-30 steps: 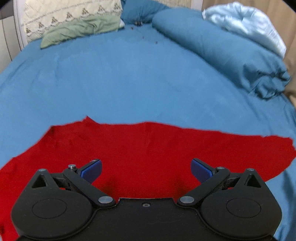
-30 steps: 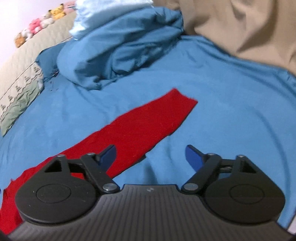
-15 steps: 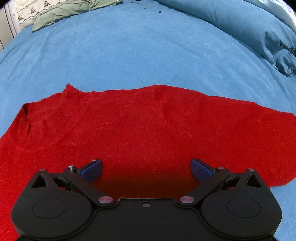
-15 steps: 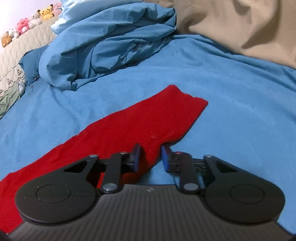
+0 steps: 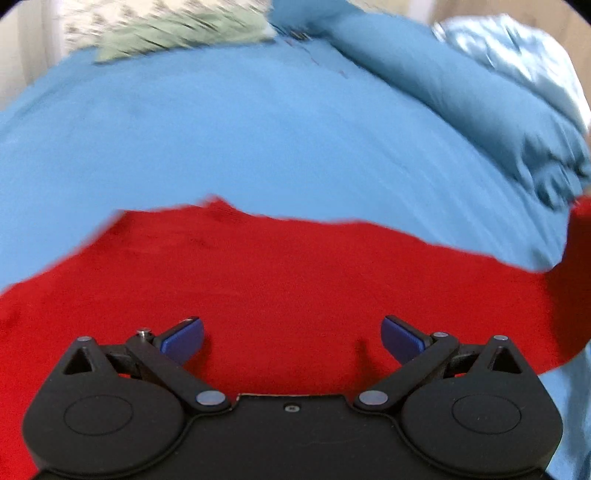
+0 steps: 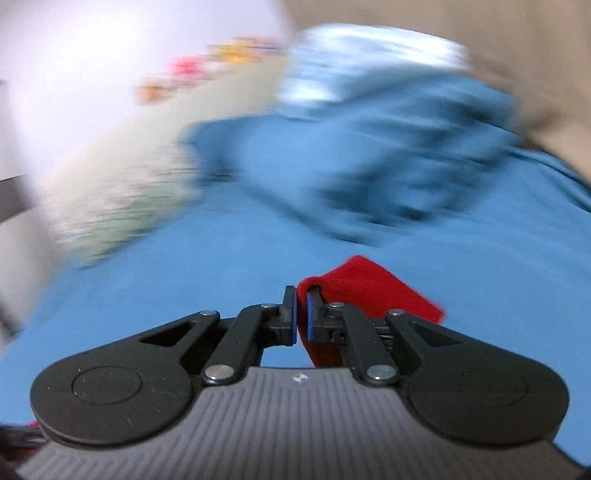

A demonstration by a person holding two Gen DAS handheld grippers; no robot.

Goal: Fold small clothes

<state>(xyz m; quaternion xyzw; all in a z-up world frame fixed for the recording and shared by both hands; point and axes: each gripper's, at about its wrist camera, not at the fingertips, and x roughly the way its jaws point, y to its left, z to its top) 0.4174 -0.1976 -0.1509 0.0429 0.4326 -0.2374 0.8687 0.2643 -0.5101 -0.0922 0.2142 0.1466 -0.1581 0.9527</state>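
The red garment (image 5: 295,291) lies spread across the blue sheet of the bed (image 5: 258,147), flat over most of its width so that it can be folded on a broad, soft surface. The right claw (image 6: 302,314) is clamped on one end of that cloth: in the right wrist view a fold of red is pinched between the two pads and bulges out past them, clear of the sheet. In the left wrist view the same end shows at the far right edge as a red flap standing up off the bed, which suggests the corner is held raised so it can be carried over the rest of the garment. The left claw (image 5: 291,334) hangs over the middle of the cloth with its jaws wide apart and nothing between them; it looks placed there either to pin the fabric or to take the near edge, though which cannot be told. A rumpled blue duvet (image 5: 461,96) and a pale green cloth (image 5: 177,35) sit near the head of the bed, well apart from the garment.
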